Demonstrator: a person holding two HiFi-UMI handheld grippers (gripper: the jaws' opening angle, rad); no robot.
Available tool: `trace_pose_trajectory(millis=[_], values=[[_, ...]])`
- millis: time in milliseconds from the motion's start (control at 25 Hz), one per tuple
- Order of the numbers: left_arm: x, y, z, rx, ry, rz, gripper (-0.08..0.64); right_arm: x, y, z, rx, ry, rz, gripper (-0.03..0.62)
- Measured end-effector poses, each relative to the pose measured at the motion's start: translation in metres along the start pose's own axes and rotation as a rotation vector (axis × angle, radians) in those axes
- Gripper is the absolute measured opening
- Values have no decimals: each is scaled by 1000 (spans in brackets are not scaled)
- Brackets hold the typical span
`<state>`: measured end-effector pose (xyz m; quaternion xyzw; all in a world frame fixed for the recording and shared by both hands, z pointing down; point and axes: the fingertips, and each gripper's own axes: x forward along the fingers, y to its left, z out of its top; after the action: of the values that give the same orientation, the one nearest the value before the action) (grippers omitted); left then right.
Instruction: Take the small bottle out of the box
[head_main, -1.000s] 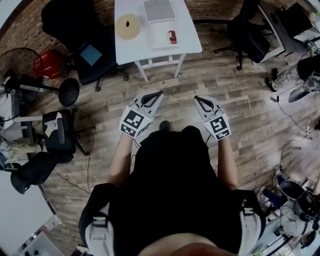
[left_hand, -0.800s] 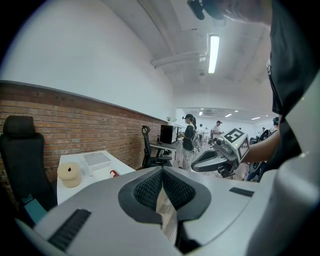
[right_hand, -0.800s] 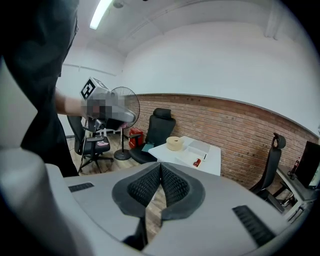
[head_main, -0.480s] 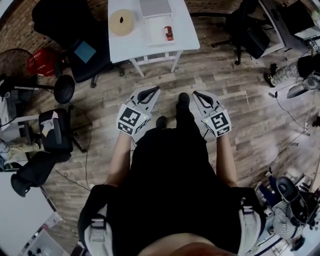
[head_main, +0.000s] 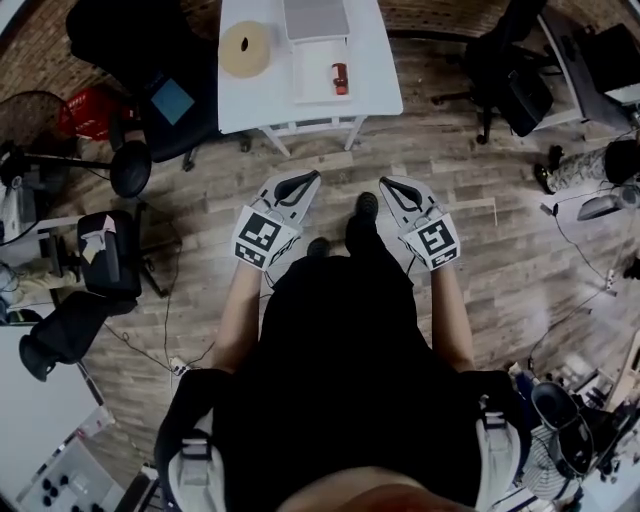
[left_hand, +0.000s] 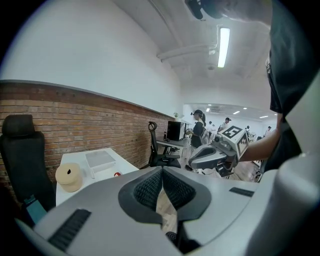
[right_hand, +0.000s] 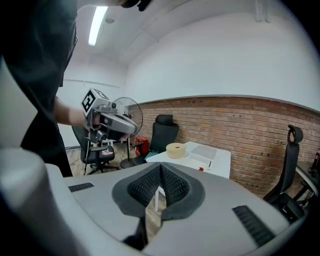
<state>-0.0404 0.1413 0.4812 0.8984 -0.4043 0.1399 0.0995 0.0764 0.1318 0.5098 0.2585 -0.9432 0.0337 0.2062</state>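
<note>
Small bottle (head_main: 341, 78): red, lying at the far end of the scene on a flat white box (head_main: 318, 60) on the white tabletop (head_main: 380, 85), well apart from both tongs. Not clear whether resting inside a shallow box or on a lid.

Nearest, being held out at waist height over the wooden floor (head_main: 470, 170): left tongs (head_main: 303, 182) with jaws pressed together on nothing, right tongs (head_main: 390, 188) likewise closed and empty, both pointing toward the tabletop. Between them, one dark shoe (head_main: 366, 205) reaching forward.

Farther on, standing just beside the tabletop's left edge: a black office chair (head_main: 140, 50). On the tabletop, sitting near the bottle: a beige roll (head_main: 245, 48) to the left and a clear container (head_main: 315, 17) just behind the white box.

Likely trouble, judging from here:
- Arriving with the tongs shut and nudging the bottle, sending it rolling, it being round and lying on its side.
- Pinching the light box wall along with the bottle and dragging the box across the tabletop.
- Brushing the roll or the clear container while reaching in.
- Catching a foot on the chair base while closing the gap.
</note>
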Motion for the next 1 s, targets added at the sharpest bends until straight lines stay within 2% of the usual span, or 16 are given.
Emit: trace_pose_trajectory(millis=[280,560,800,1000], values=[[32,16,7,-8,13,9,21,17,-34,-9,-26,-15,28,-2],[80,32,22,-33,20,70,21,26,-77,-17,2,19,102,-2],[115,48,51,-47,11,159,21,41,-139,5,-72,-10,188,-2],[129,52,47,-91,28,247,21,58,-164,10,-130,0,277,-2]])
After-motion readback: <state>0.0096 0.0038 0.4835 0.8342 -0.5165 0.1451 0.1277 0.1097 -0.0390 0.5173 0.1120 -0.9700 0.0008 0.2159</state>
